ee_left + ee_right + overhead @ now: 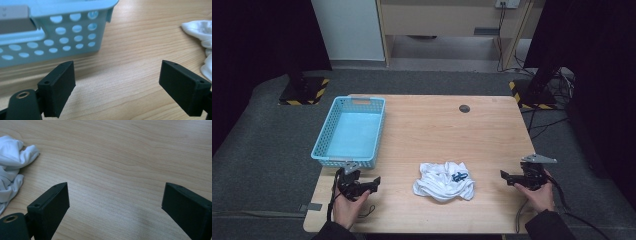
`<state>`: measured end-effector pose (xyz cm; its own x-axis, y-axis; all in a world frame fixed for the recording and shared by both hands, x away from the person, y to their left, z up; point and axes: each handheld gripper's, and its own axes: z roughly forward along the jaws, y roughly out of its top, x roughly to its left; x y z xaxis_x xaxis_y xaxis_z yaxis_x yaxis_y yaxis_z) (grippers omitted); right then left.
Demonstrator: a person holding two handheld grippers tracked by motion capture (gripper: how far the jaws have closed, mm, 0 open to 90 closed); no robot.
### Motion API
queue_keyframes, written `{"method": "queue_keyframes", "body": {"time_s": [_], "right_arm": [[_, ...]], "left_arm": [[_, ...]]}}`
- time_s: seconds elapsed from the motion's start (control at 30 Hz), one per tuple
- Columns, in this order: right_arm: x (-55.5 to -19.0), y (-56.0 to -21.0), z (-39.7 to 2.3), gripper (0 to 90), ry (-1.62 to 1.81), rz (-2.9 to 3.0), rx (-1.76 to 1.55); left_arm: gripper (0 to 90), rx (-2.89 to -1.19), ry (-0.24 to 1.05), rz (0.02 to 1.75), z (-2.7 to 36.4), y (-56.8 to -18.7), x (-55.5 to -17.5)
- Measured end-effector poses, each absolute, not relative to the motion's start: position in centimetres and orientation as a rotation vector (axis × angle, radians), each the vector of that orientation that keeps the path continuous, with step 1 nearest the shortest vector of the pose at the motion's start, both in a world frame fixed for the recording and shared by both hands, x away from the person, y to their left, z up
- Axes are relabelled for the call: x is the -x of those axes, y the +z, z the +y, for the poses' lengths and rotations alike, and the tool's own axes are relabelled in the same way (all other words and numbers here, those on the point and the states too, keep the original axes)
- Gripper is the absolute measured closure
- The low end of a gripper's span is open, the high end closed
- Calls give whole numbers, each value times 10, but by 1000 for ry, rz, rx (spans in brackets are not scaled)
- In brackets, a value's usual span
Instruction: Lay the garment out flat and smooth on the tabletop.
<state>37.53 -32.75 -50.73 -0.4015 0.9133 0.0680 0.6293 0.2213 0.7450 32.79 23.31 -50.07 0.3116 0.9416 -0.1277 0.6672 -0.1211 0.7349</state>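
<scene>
Cloth (444, 181), white and soft, lies crumpled in folds at the lower centre of the high view, on a table (437, 125) of pale wood with fine grain. A small dark mark on the cloth is too small to make out. At the left stands a light blue plastic basket (350, 131) with round holes. Left gripper (371, 184) and right gripper (507, 176) rest with jaws released, holding nothing, well apart from the cloth.

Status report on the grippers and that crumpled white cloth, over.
Left gripper open, empty. Right gripper open, empty. Crumpled white cloth lies untouched between them on the wooden table. Light blue plastic basket off left, nothing blocking.
</scene>
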Motion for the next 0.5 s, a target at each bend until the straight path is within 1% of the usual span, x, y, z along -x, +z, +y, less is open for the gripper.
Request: {"method": "queue_keyframes", "body": {"time_s": [0.37, 0.5], "right_arm": [[-375, -505, -320, 81, 1024, 2144, -1401], [-375, -502, -317, 84, 1045, 2142, -1391]], "left_arm": [[129, -1831, 490, 1367, 226, -491, -326], [129, -1829, 514, 1329, 221, -488, -325]]}}
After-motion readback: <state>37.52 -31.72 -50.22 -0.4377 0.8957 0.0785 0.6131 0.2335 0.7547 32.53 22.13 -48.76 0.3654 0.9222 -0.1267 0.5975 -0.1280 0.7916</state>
